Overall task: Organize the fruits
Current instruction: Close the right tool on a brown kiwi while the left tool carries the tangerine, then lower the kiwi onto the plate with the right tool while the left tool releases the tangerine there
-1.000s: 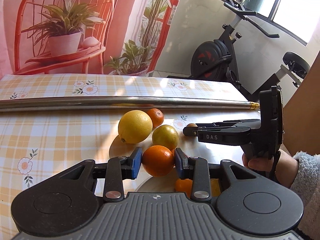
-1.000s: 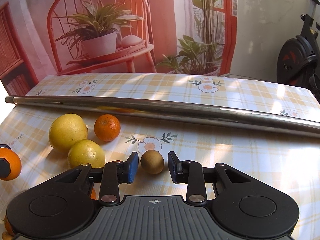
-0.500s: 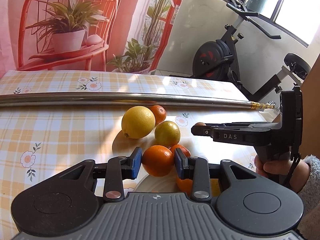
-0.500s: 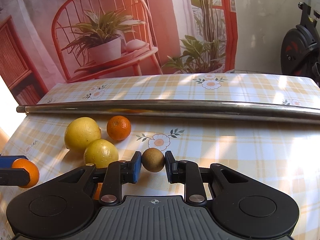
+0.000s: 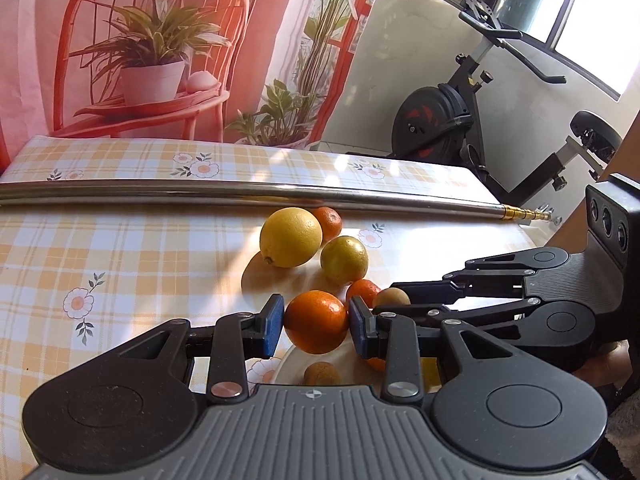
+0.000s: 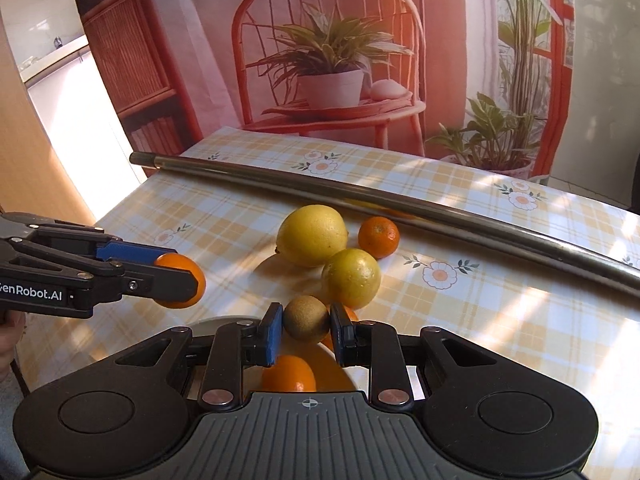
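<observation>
My left gripper (image 5: 316, 322) is shut on an orange (image 5: 310, 332) and holds it above the white plate (image 5: 286, 362). My right gripper (image 6: 306, 322) is shut on a small brown round fruit (image 6: 307, 319), lifted over the plate's (image 6: 208, 325) far edge. From the left wrist view the right gripper (image 5: 394, 300) reaches in from the right, close beside the held orange. A large lemon (image 6: 313, 235), a smaller lemon (image 6: 351, 278) and a tangerine (image 6: 378, 237) lie on the checked tablecloth beyond. The plate holds an orange (image 6: 289, 374) and another small brown fruit (image 5: 322, 374).
A long metal pole (image 6: 360, 196) lies across the table behind the fruit. An exercise bike (image 5: 440, 120) stands past the table's right end. A printed backdrop with a red chair hangs at the back. A further small orange (image 5: 362, 291) sits by the plate's rim.
My right gripper closed on the brown fruit, lifted it off the cloth and carried it left over the plate, rolling slightly. My left gripper kept its orange and hardly moved.
</observation>
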`<state>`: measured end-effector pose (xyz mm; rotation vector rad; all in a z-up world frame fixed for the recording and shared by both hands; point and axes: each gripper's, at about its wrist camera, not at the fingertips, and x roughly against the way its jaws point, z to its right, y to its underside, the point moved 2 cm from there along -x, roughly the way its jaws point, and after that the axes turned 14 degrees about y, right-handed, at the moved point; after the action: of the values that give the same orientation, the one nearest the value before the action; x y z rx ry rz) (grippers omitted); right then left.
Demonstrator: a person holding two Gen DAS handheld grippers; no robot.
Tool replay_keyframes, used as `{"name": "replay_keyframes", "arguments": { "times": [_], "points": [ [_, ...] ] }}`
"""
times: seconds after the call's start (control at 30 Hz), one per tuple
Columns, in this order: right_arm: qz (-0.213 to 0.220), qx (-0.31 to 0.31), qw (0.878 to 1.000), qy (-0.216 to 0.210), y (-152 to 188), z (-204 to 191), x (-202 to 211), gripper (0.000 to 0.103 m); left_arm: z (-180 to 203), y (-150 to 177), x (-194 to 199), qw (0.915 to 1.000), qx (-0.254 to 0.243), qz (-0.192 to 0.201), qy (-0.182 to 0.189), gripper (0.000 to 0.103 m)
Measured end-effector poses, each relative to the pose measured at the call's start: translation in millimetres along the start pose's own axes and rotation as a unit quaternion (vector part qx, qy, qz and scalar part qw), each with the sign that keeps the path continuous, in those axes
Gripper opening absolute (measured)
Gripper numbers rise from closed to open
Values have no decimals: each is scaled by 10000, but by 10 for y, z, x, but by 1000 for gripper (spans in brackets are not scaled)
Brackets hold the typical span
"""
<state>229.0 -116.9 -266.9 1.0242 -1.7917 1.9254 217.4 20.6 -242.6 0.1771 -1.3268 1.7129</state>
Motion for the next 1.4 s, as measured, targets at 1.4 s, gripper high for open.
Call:
{"name": "replay_keyframes", "arguments": {
  "times": [1.4],
  "points": [
    [88, -1173, 9919, 478, 500, 297, 517, 23, 298, 209, -477, 9926, -972, -728, 66, 37]
  ]
}}
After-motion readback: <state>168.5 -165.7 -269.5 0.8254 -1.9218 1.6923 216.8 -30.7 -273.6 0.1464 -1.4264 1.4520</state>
